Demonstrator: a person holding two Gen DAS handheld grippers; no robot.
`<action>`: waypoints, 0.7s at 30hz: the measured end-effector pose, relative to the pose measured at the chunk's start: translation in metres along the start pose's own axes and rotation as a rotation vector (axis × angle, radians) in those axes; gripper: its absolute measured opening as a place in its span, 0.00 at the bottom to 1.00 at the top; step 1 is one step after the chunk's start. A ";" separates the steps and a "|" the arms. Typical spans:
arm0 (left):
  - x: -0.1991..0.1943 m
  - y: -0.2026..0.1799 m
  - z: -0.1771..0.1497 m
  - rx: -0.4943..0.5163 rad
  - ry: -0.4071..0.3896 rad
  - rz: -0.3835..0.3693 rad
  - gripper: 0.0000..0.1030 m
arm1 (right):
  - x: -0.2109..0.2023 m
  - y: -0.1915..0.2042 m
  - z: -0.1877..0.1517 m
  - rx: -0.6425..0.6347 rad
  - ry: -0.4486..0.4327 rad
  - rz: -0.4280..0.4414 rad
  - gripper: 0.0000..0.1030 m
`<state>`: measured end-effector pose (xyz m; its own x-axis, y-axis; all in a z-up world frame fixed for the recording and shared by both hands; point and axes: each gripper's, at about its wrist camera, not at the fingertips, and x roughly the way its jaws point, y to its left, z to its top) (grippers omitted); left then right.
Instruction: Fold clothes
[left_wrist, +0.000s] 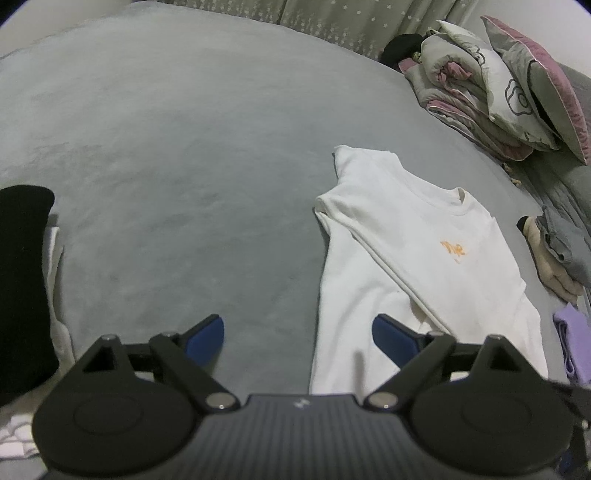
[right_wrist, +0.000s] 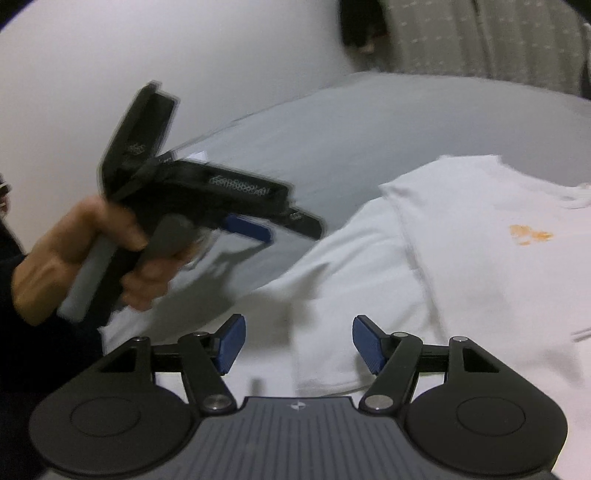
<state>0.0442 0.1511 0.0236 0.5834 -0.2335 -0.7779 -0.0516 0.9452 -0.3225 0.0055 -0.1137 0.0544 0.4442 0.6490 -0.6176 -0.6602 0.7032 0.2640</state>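
Observation:
A white T-shirt (left_wrist: 424, 258) with a small orange print lies flat on the grey bed cover (left_wrist: 166, 147), one sleeve folded across its front. My left gripper (left_wrist: 297, 332) hovers open at the shirt's lower left edge, its right finger over the cloth and its left finger over bare cover. My right gripper (right_wrist: 300, 343) is open just above the same T-shirt (right_wrist: 480, 277), with nothing pressed between its blue pads. In the right wrist view a hand (right_wrist: 74, 251) holds the blurred left gripper (right_wrist: 266, 229) above the bed.
Folded bedding and pillows (left_wrist: 498, 92) are piled at the far right. Grey and beige clothes (left_wrist: 561, 251) and a lilac garment (left_wrist: 572, 339) lie right of the shirt. A black cloth (left_wrist: 22, 277) over white fabric sits at the left edge. A curtain (left_wrist: 351, 18) hangs behind the bed.

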 end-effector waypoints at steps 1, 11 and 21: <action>0.001 0.000 0.000 0.000 0.002 0.001 0.89 | 0.002 -0.003 0.001 0.015 -0.003 -0.019 0.64; -0.001 0.001 -0.001 0.000 0.002 -0.002 0.89 | 0.022 -0.005 -0.008 -0.047 0.044 -0.194 0.65; 0.000 -0.001 -0.001 0.005 -0.004 -0.014 0.89 | 0.029 0.010 -0.011 -0.178 0.062 -0.184 0.56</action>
<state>0.0431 0.1498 0.0234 0.5874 -0.2462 -0.7709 -0.0389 0.9429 -0.3307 0.0053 -0.0912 0.0308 0.5323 0.4919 -0.6890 -0.6702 0.7421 0.0120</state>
